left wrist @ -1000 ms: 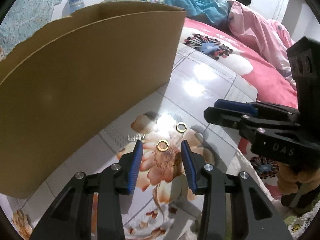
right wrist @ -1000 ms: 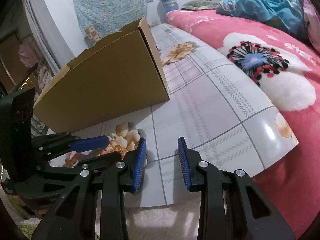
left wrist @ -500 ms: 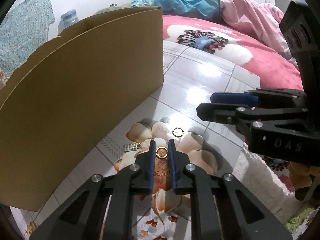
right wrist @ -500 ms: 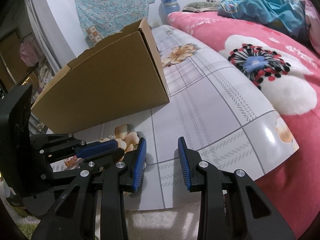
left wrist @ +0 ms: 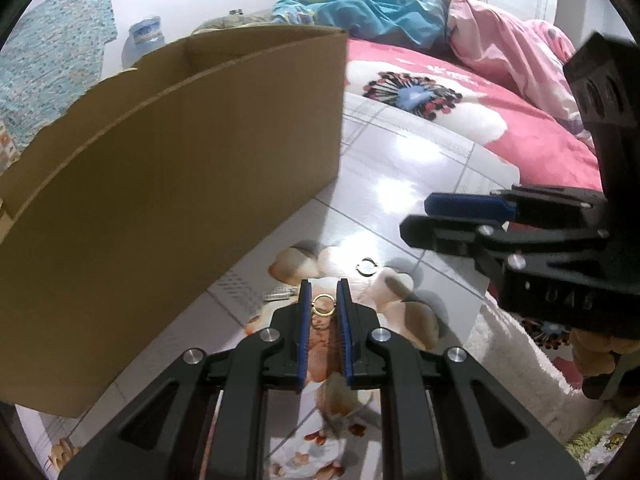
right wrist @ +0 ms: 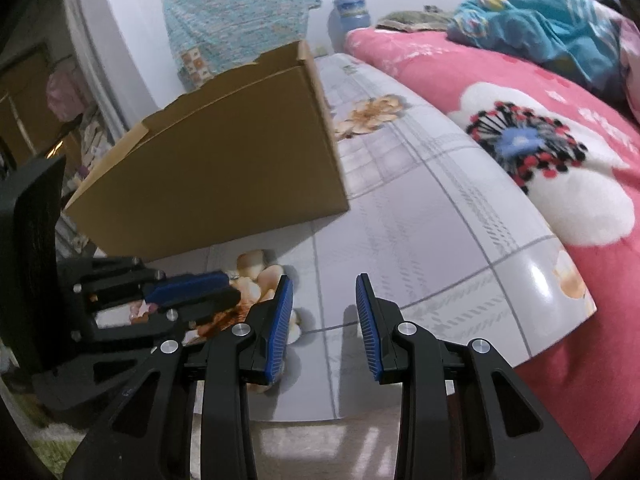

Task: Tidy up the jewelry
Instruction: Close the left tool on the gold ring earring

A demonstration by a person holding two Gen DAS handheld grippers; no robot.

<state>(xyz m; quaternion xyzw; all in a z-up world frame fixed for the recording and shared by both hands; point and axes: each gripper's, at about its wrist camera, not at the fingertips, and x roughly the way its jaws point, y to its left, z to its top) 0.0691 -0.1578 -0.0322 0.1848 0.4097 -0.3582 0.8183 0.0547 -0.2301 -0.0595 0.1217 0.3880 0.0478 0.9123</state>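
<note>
Fingers of the left gripper [left wrist: 323,294] pinch a gold ring [left wrist: 323,305] just above the glossy tiled surface [left wrist: 408,168]. A second ring [left wrist: 366,267] lies free just beyond, a silver piece [left wrist: 280,293] to the left. The cardboard box [left wrist: 168,184] walls the left side. The right gripper [right wrist: 324,300] hangs empty, fingers spread, beside the pink blanket [right wrist: 500,92].

L gripper [left wrist: 323,300] jaws just closed round gold ring [left wrist: 323,305], ring apparently lifted off board

Glossy tiled board [left wrist: 420,168], matt cardboard box [left wrist: 160,184] – shiny metal ring [left wrist: 323,305].
</note>
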